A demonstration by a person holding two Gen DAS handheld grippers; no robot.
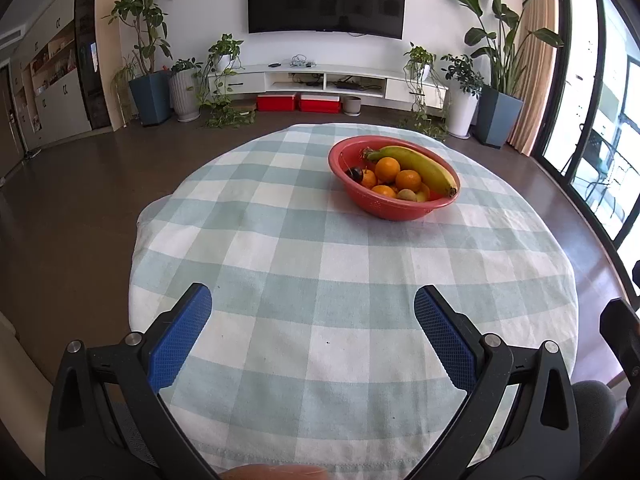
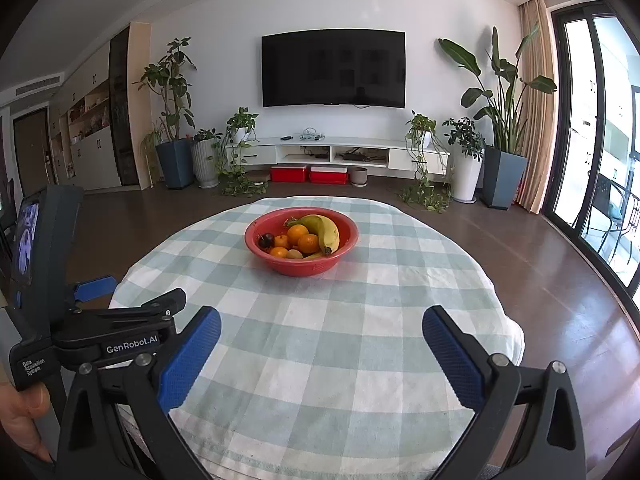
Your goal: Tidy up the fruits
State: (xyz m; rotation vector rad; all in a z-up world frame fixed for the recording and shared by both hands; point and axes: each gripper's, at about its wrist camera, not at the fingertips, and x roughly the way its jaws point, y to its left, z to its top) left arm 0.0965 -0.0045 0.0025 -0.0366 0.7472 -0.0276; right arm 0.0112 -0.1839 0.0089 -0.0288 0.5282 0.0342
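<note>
A red bowl (image 1: pixel 384 205) stands on the far half of a round table with a green-and-white checked cloth (image 1: pixel 320 264). It holds a banana (image 1: pixel 420 168), several oranges (image 1: pixel 387 169), a dark plum (image 1: pixel 355 174) and a small greenish-brown fruit (image 1: pixel 406 195). My left gripper (image 1: pixel 313 300) hovers open over the near part of the cloth, nothing between its blue pads. In the right wrist view the same bowl (image 2: pixel 300 266) with the banana (image 2: pixel 324 229) sits ahead, and my right gripper (image 2: pixel 322 320) is open and empty too. The left gripper's body (image 2: pixel 100 332) shows at the left there.
A hand (image 2: pixel 24 420) holds the left device. Dark wood floor surrounds the table. At the far wall are a TV (image 2: pixel 333 69), a low white cabinet (image 2: pixel 332 152), red boxes (image 2: pixel 308 174) and several potted plants. Glass sliding doors (image 2: pixel 600 152) run along the right.
</note>
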